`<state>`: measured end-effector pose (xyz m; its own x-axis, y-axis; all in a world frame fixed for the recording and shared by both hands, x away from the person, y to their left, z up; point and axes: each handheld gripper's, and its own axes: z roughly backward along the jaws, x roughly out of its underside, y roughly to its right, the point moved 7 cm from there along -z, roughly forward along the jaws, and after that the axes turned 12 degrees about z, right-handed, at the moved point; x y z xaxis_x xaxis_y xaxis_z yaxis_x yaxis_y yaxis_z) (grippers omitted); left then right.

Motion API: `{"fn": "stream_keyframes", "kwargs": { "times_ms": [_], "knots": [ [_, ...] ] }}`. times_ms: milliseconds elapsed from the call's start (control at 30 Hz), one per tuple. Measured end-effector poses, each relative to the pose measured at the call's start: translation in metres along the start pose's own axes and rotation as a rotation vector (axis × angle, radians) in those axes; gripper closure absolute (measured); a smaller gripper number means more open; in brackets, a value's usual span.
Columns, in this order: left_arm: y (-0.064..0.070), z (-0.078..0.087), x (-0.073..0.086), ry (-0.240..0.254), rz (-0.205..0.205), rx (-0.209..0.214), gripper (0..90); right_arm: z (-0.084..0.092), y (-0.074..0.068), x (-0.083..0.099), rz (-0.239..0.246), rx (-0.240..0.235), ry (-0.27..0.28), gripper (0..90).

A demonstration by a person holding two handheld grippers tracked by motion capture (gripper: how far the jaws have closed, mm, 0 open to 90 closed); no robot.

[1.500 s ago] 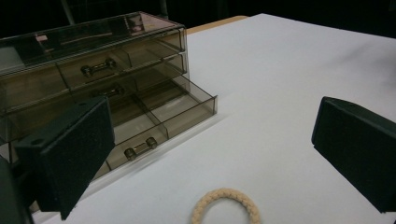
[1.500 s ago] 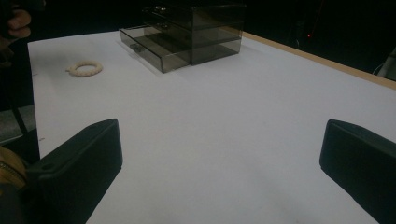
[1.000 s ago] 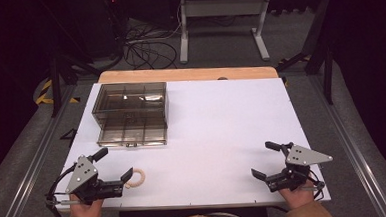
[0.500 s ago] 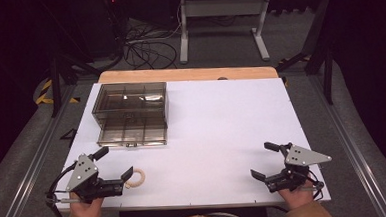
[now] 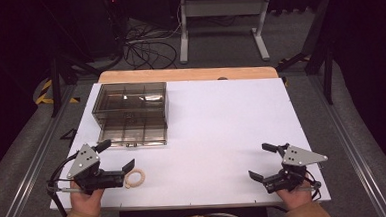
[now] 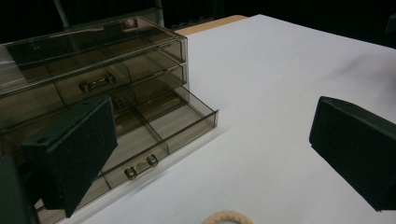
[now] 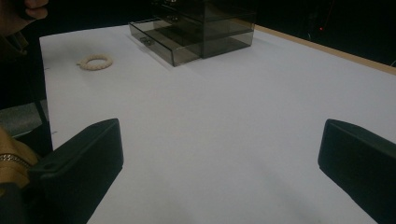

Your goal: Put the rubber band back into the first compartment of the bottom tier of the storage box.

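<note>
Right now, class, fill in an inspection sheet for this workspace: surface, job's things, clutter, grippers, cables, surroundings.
Surface: white tabletop, wooden strip at its far edge.
Job's things: beaded ring flat near the front left edge; smoky clear drawer box at far left, its bottom drawer pulled out.
Clutter: nothing seen.
Grippers: left gripper open, beside the ring; right gripper open over bare tabletop.
Cables: one trails from each gripper; a tangle lies on the floor beyond the table.
Surroundings: dark room, metal stand legs behind.

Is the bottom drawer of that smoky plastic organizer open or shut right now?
Open. The bottom drawer sticks out past the organizer's upper drawers, its compartments exposed and seemingly empty, handle toward the bracelet.
</note>
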<state>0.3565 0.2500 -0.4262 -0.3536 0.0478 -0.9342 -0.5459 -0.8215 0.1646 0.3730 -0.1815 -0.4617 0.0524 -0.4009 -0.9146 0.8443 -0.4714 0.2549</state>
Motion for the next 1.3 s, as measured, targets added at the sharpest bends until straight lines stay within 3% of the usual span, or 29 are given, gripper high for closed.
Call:
{"fn": "stream_keyframes", "kwargs": {
  "times_ms": [433, 767, 900, 1033, 1200, 1300],
  "knots": [
    [0.006, -0.011, -0.014, -0.027, -0.028, 0.032, 2.1, -0.002, 0.0, 0.002, -0.008, -0.016, -0.004, 0.9],
    [0.002, -0.02, -0.018, -0.053, -0.012, 0.033, 2.1, -0.002, 0.0, 0.002, -0.006, -0.018, -0.006, 0.9],
    [0.003, -0.023, -0.019, -0.061, 0.018, 0.087, 2.1, -0.002, -0.001, 0.002, -0.005, -0.018, -0.006, 1.0],
    [0.002, -0.025, -0.02, -0.064, -0.012, 0.062, 3.0, -0.002, -0.001, 0.002, -0.007, -0.02, -0.005, 1.0],
    [0.001, -0.026, -0.018, -0.076, -0.009, 0.051, 3.9, -0.003, -0.001, 0.002, -0.006, -0.02, -0.004, 1.0],
    [0.001, -0.025, -0.017, -0.08, -0.039, 0.067, 5.4, -0.003, -0.001, 0.002, -0.005, -0.02, -0.005, 1.0]
  ]
}}
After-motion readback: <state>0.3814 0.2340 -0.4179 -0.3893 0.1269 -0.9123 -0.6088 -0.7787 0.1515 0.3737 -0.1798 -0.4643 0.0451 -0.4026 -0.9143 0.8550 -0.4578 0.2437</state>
